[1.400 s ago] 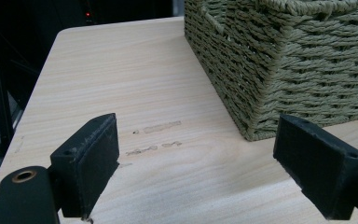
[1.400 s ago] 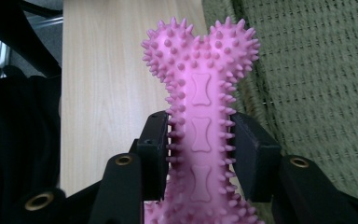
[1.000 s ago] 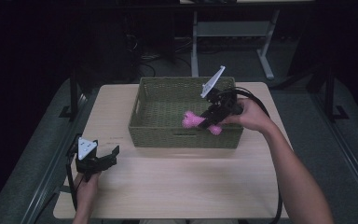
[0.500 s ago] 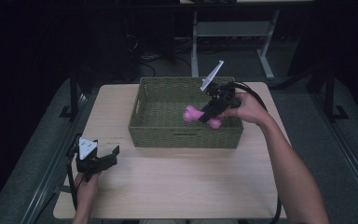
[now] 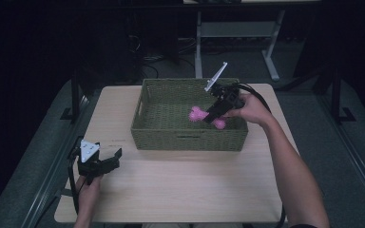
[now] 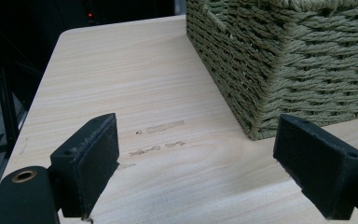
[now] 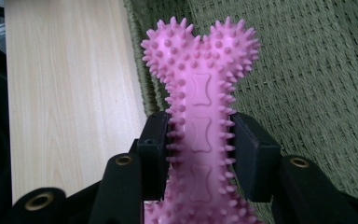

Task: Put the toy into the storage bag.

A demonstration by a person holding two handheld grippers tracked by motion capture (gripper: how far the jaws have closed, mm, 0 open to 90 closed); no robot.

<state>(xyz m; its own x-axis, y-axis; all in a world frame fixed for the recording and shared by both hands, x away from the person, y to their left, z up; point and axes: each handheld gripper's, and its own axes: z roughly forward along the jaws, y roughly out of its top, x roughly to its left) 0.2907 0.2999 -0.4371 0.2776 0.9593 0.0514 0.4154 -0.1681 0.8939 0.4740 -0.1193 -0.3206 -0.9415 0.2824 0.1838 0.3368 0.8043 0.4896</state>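
A pink spiky bone toy [image 5: 204, 118] [image 7: 200, 107] hangs over the inside of the green woven basket [image 5: 161, 133], with my right gripper [image 5: 214, 115] [image 7: 200, 154] shut on its shaft. Both pads press the toy's narrow middle, and its knobbed end points away from the gripper camera. Low over the table's near left corner my left gripper [image 5: 114, 159] [image 6: 200, 172] stands open, with bare wood between its jaws. In the left gripper view the basket's near corner [image 6: 279, 70] rises just ahead on the right.
The light wooden table [image 5: 180, 190] carries the basket at its far middle. Dark floor, a white desk frame [image 5: 237, 33] and cables lie beyond the far edge. Grey carpet flanks both sides of the table.
My right gripper has carried the pink toy left and slightly lower, from above the basket's front right rim to over its inside. The left gripper has kept still.
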